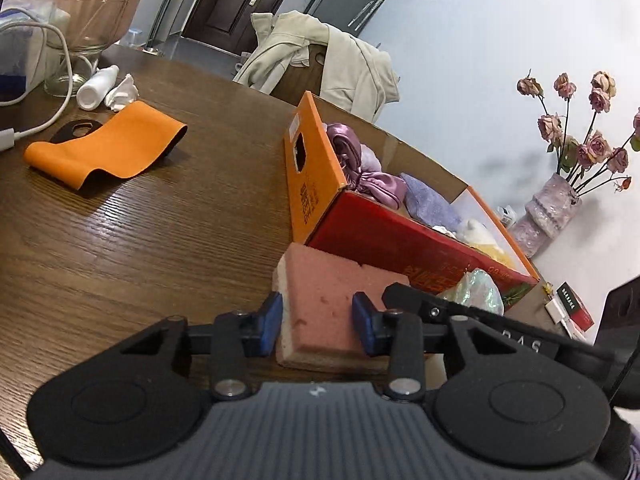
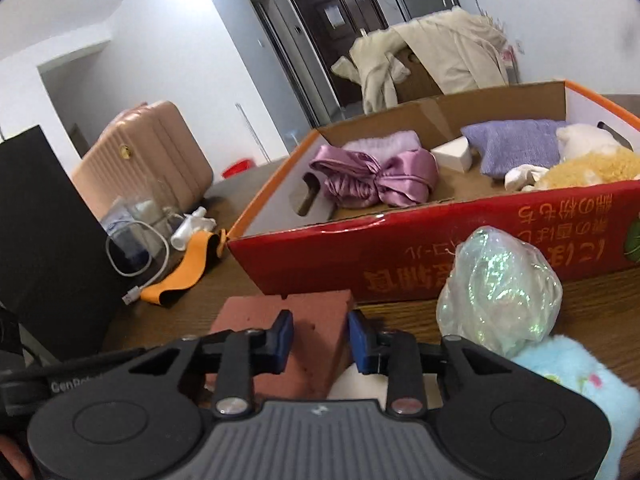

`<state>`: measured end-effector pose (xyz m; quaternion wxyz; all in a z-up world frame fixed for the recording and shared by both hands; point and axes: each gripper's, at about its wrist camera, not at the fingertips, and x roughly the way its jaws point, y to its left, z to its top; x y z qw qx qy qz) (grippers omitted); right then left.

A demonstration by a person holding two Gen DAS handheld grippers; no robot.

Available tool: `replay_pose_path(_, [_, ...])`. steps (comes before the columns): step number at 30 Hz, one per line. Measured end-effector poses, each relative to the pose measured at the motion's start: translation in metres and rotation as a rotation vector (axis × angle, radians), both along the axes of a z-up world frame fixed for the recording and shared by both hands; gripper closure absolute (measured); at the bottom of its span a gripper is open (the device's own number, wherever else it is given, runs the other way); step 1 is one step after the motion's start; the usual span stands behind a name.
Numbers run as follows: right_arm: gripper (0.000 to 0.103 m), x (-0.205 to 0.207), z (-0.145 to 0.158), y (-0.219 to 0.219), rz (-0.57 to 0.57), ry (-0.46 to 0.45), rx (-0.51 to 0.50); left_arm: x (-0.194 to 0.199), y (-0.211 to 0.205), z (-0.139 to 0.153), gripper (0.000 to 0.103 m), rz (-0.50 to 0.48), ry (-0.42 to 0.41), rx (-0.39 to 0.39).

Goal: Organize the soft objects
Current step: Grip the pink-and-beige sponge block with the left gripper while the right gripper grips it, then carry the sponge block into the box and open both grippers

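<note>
A pink sponge block (image 1: 328,304) lies on the wooden table against the red and orange cardboard box (image 1: 400,240). My left gripper (image 1: 316,322) has its blue pads on both sides of the sponge, closed on it. In the right wrist view my right gripper (image 2: 319,338) also has its pads on both sides of the same sponge (image 2: 304,320). The box (image 2: 360,264) holds a purple satin cloth (image 2: 372,180), a lilac knit piece (image 2: 516,148), a white wedge (image 2: 452,154) and yellow and white plush items (image 2: 592,160). An iridescent plastic-wrapped bundle (image 2: 500,292) sits in front of the box.
An orange band (image 1: 108,144), a white bottle (image 1: 98,86), a glass vase (image 1: 80,32) and a white cable (image 1: 48,80) lie at the far left. A vase of dried roses (image 1: 560,196) stands right. A light blue fluffy item (image 2: 588,392) lies near right. A black box (image 2: 44,240) stands left.
</note>
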<state>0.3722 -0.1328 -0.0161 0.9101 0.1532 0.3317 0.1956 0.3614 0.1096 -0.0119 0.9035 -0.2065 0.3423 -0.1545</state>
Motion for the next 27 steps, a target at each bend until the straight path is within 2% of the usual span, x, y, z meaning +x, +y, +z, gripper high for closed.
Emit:
replay_pose_path(8, [0.076, -0.006, -0.006, -0.005, 0.013, -0.053, 0.030, -0.001, -0.002, 0.000, 0.065, -0.001, -0.010, -0.011])
replay_pose_path(13, [0.076, -0.005, -0.004, -0.008, 0.006, -0.051, 0.034, 0.001, -0.002, -0.003, 0.066, -0.011, -0.037, -0.024])
replay_pose_path(16, [0.078, -0.007, 0.000, -0.006, 0.004, -0.060, 0.026, -0.001, -0.004, 0.000, 0.067, -0.017, -0.053, -0.010])
replay_pose_path(18, [0.080, -0.013, 0.010, -0.006, 0.002, -0.101, 0.021, -0.007, -0.002, 0.010, 0.068, -0.017, -0.082, -0.015])
replay_pose_path(21, [0.081, -0.033, 0.036, -0.009, 0.015, -0.137, 0.044, -0.038, -0.003, 0.042, 0.068, -0.008, -0.114, -0.011])
replay_pose_path(24, [0.081, -0.076, 0.066, -0.015, 0.044, -0.190, 0.040, -0.083, -0.009, 0.073, 0.068, -0.012, -0.148, 0.001])
replay_pose_path(27, [0.081, -0.128, 0.088, -0.028, 0.029, -0.248, 0.074, -0.134, -0.020, 0.087, 0.068, -0.017, -0.205, -0.014])
